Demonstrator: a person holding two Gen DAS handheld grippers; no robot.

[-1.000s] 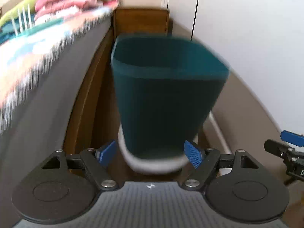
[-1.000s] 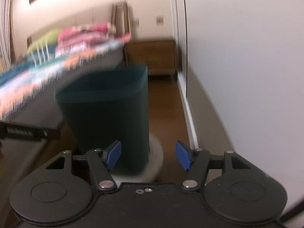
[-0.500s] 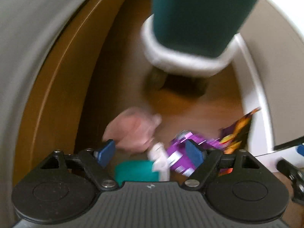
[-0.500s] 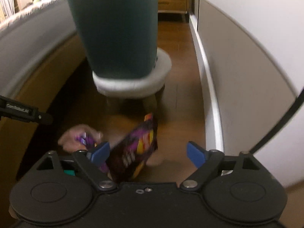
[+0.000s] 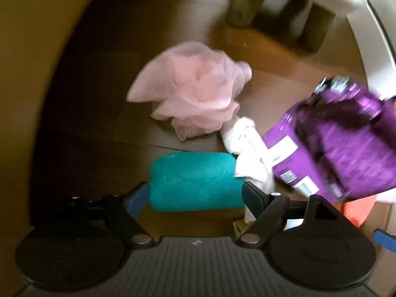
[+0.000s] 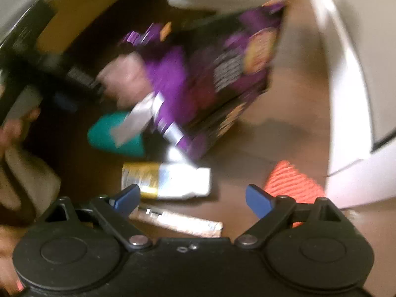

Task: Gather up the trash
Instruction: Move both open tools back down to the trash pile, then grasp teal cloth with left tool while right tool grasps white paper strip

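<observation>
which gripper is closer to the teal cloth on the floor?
Left. The left gripper has the teal cloth right between its open fingers. The right gripper hovers open over a gold-and-white packet, with the cloth farther up and left in its view.

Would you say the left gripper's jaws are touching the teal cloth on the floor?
Cannot tell. In the left wrist view the teal cloth fills the span between the open jaws of the left gripper, but blur and the top-down angle hide any contact or gap.
</observation>
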